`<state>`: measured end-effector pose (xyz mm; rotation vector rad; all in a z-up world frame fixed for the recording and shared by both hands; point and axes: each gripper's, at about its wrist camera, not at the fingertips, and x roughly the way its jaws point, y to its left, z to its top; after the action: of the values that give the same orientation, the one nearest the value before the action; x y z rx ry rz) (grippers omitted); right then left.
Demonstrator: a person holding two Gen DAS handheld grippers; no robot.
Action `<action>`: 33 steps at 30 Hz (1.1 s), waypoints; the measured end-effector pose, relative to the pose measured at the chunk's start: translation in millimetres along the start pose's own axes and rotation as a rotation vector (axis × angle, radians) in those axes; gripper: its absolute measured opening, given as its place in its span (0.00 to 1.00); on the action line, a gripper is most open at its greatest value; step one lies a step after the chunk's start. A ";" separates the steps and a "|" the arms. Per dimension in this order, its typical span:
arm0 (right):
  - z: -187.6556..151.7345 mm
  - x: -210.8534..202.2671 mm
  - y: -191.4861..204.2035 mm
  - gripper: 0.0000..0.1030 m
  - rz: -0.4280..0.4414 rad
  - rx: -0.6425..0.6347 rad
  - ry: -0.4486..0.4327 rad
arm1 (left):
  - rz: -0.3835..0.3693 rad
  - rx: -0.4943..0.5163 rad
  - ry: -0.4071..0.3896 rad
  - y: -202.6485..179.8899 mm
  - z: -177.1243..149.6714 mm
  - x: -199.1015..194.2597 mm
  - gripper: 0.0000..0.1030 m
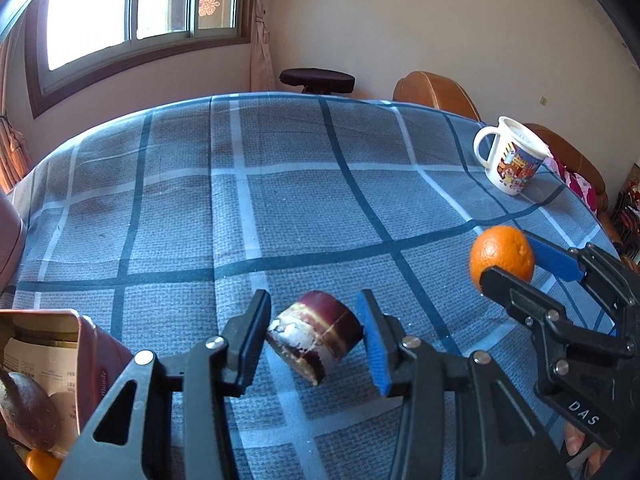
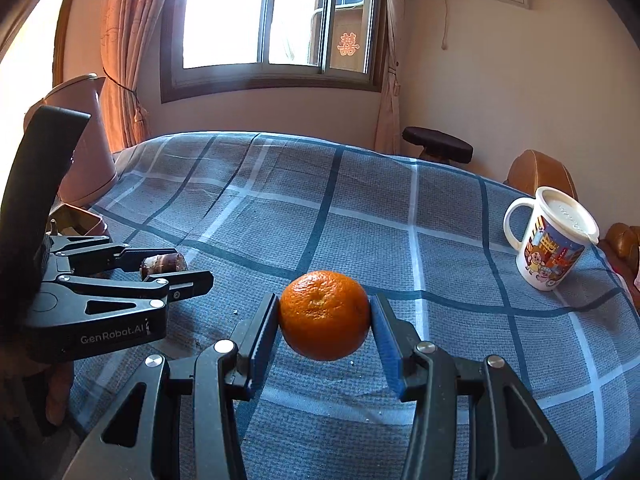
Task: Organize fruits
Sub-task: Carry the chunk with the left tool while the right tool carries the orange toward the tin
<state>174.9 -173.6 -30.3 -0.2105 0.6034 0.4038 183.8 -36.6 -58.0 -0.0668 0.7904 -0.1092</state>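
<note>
A short piece of purple sugarcane (image 1: 316,334), its cut end whitish, sits tilted between the pads of my left gripper (image 1: 313,297), which is shut on it just over the blue checked tablecloth (image 1: 304,200). The right wrist view shows that same left gripper (image 2: 192,269) at the left with the cane piece (image 2: 164,266) in its fingers. My right gripper (image 2: 326,301) is shut on an orange (image 2: 324,316), both pads pressing its sides. In the left wrist view the orange (image 1: 502,256) and the right gripper (image 1: 507,258) are at the right.
A pink open box (image 1: 96,352) at the lower left holds a dark round fruit (image 1: 24,404) and an orange fruit (image 1: 40,462). A lidded cartoon mug (image 1: 512,160) stands near the table's right edge. A pink jug (image 2: 84,140) stands far left. Chairs and a stool lie beyond the table.
</note>
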 end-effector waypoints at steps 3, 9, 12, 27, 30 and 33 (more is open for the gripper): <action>-0.1 -7.3 2.8 0.47 -0.004 -0.014 -0.039 | 0.007 0.018 -0.040 -3.8 -3.3 -11.6 0.45; -0.6 -17.2 7.5 0.47 -0.019 -0.037 -0.092 | 0.027 0.052 -0.105 -13.2 -4.4 -24.7 0.45; -1.4 -22.2 7.9 0.47 -0.024 -0.038 -0.119 | 0.034 0.064 -0.136 -15.9 -5.2 -30.2 0.45; -6.4 -46.1 4.1 0.47 -0.036 -0.017 -0.246 | 0.066 0.060 -0.263 -17.6 -13.2 -54.4 0.45; -7.5 -49.1 3.4 0.47 -0.031 -0.010 -0.261 | 0.071 0.073 -0.286 -21.3 -16.7 -60.0 0.45; -8.8 -52.8 3.2 0.47 -0.029 -0.006 -0.278 | 0.080 0.086 -0.310 -24.9 -20.3 -65.9 0.45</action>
<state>129.5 -189.6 -6.6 -0.1646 0.3259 0.3982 121.5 -53.7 -23.3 0.0294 0.4768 -0.0553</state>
